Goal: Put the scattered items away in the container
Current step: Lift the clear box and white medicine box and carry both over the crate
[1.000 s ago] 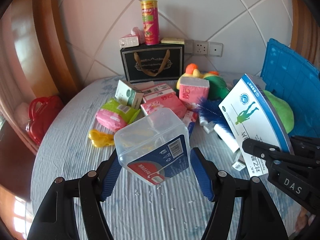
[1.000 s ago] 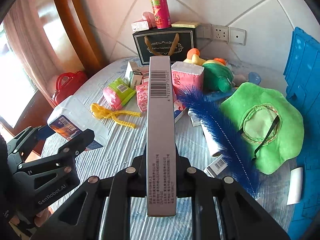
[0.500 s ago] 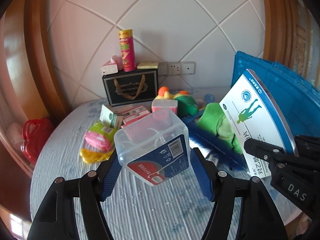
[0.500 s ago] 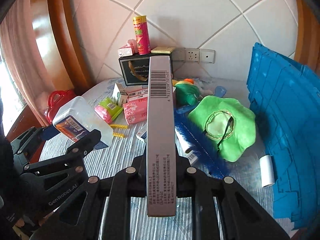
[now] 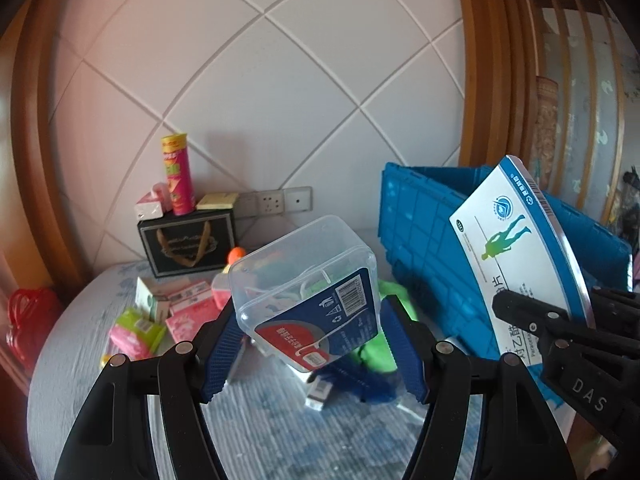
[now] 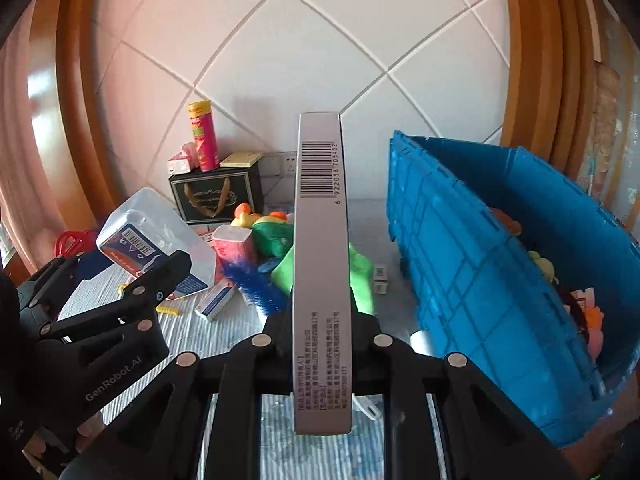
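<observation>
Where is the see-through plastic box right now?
The clear plastic box is up off the table, pinched in the left claw, left of the blue crate.

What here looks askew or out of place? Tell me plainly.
The clear plastic box sits tilted in the left hand-held gripper, label corner hanging down. The flat medicine box stands on edge in the right hand-held gripper. Many items lie scattered on the table beside the blue crate.
</observation>
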